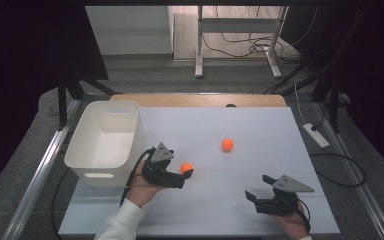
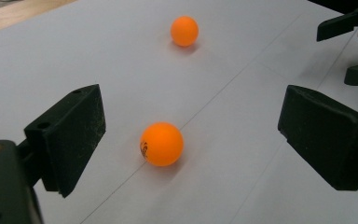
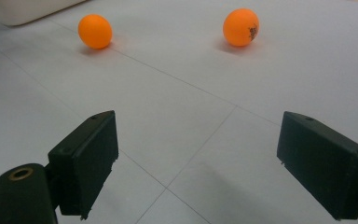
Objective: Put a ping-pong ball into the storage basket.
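Balls are what I am working with, two small orange ones on the white counter point(image 1: 205, 200). My left gripper point(image 1: 186, 179) is wide open, and the near ball point(image 1: 186, 168) sits right between its two black jaws, not touching either one. In the left gripper view that near ball point(image 2: 161, 144) rests on a thin line in the counter top, and it has a small dark mark on its side. The white bin point(image 1: 105, 142) is my landmark: the near ball lies a little to the right of the bin's near corner, and my left gripper is just beside the bin on that same side. The far ball point(image 1: 227, 145) sits further right of the bin, well apart from it and from the near ball. In the left gripper view the far ball point(image 2: 184, 31) lies beyond the near one. My right gripper point(image 1: 256, 189) is open too, with nothing between its jaws, and it hangs low over the counter far to the right of the bin, near the front edge. In the right gripper view I can see both balls ahead of me, one point(image 3: 95, 31) close to the bin's edge at the top left corner and the other point(image 3: 241, 27) off to the right with a dark mark on it. Both balls are out on the counter, not inside the bin.
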Available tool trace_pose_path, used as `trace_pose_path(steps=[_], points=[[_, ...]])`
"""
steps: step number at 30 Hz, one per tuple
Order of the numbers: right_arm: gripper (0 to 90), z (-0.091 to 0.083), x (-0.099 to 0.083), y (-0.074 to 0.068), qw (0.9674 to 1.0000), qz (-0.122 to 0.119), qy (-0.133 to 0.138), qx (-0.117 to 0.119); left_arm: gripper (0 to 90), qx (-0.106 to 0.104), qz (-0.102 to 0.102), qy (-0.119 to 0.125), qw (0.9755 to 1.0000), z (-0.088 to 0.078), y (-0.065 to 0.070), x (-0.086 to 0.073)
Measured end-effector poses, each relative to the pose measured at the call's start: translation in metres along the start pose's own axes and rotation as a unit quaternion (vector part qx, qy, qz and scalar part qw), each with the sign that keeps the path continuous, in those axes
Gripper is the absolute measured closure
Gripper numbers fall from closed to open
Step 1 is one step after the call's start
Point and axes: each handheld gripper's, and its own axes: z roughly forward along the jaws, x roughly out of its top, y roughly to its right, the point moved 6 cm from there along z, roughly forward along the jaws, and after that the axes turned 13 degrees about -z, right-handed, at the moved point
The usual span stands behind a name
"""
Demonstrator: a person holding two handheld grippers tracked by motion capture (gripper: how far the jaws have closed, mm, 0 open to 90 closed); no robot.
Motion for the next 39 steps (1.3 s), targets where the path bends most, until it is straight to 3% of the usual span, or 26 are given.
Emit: trace_pose_path(steps=[8, 22, 39], points=[[12.3, 0.001, -0.001, 0.000, 1.0000, -0.003, -0.003, 0.001, 8.5, 0.018, 0.003, -0.035, 0.9992, 0.020, -0.007, -0.004], [12.3, 0.002, -0.001, -0.001, 1.0000, -0.006, -0.007, 0.000, 8.6, 0.029, -0.004, -0.055, 0.9980, 0.037, -0.013, -0.007], [12.3, 0.004, -0.002, -0.002, 0.9999, -0.009, -0.008, 0.003, 8.6, 0.045, -0.008, -0.094, 0.9945, 0.058, -0.024, -0.017]])
